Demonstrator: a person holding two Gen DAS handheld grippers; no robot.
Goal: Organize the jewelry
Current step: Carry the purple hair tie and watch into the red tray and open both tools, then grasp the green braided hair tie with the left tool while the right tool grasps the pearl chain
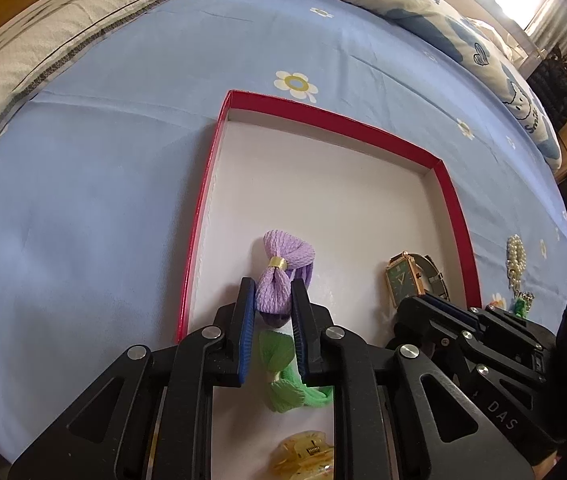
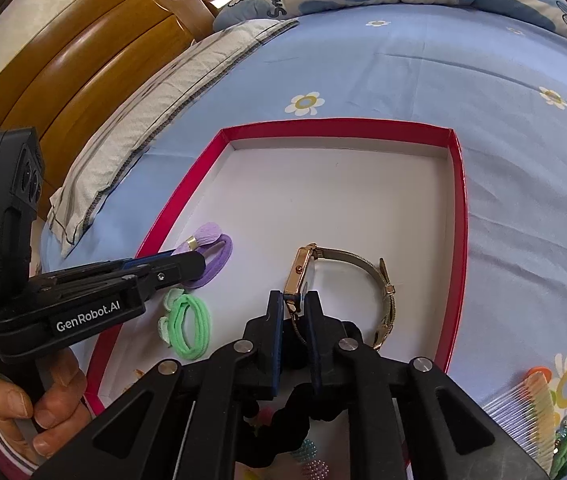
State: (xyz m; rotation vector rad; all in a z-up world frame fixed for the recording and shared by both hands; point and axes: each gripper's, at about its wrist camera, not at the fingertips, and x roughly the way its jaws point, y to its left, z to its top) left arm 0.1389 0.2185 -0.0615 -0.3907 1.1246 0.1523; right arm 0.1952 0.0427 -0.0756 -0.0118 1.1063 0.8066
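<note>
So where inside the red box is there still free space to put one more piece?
The far half of the red box floor is bare, up to its back wall. The near half is crowded: purple hair tie, green hair tie, watch, yellow claw clip.

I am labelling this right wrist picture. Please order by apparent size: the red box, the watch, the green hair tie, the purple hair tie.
1. red box
2. watch
3. green hair tie and purple hair tie: alike; the purple one is partly hidden by the left gripper, so unranked.
</note>
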